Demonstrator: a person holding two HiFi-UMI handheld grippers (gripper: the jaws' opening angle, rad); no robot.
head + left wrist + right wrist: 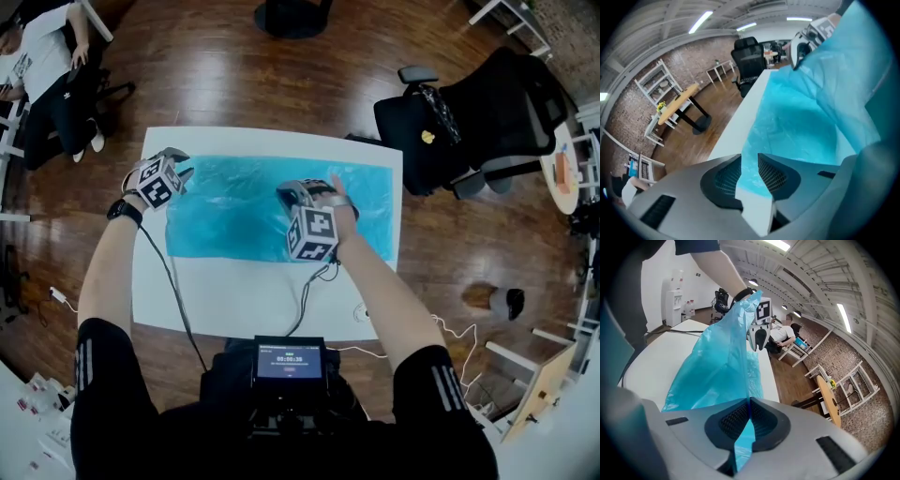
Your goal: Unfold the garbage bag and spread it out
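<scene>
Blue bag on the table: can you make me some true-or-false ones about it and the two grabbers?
1. The garbage bag is blue. True.
2. The right gripper is pinching the bag between its jaws. True.
3. The left gripper has its jaws squeezed tight together. False: its jaws stand apart, with a gap between them.
4. The bag is lying on the wooden floor. False: it lies on the white table.
5. A black office chair stands near the table. True.
</scene>
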